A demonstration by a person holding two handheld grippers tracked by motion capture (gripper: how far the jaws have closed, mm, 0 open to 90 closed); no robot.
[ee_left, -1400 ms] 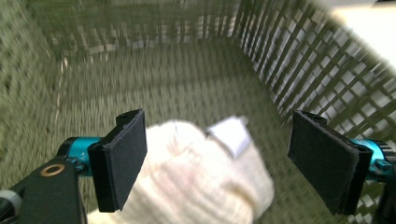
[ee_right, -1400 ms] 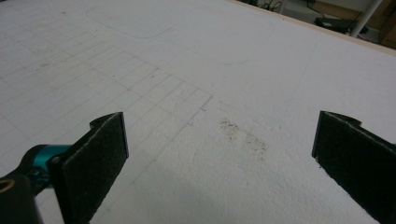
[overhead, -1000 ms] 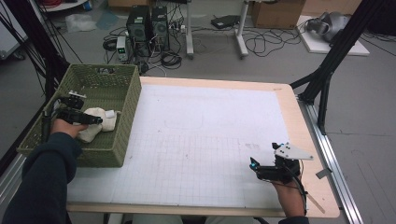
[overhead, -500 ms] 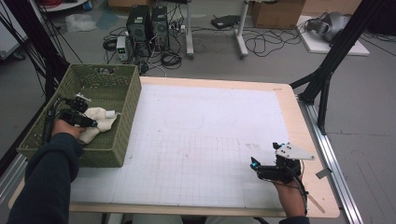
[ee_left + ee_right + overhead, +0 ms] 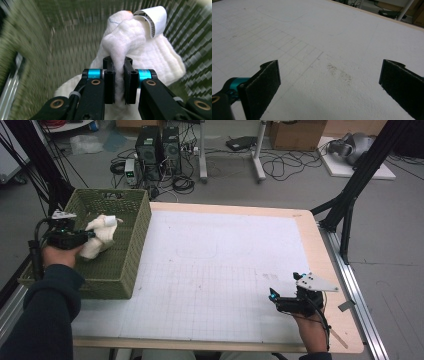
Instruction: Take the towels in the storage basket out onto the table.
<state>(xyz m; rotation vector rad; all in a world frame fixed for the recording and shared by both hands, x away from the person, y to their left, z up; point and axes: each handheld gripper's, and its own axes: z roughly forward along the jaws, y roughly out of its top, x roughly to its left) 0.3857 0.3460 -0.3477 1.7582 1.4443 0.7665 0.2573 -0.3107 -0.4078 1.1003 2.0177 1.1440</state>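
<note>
In the green basket, your left tongs pinch a fold of white cloth.

Over the basket point(image 5: 131, 251) at the desk's point(image 5: 240, 270) left edge, the cloth point(image 5: 100, 236) hangs bunched from your left tongs point(image 5: 91, 234), whose jaws have just been closing and now squeeze a thin ridge of fabric between the pads. The bite is narrow, so a quick pull could let the cloth slide free, or its hanging tail could drag on the basket wall and tip the basket. Your right tongs point(image 5: 272, 296) rest spread wide and empty above the bare mat. The lower end of the cloth is cut off behind the jaws, the basket floor is blurred, and the print on the curled label point(image 5: 153, 20) is too small to read.
</note>
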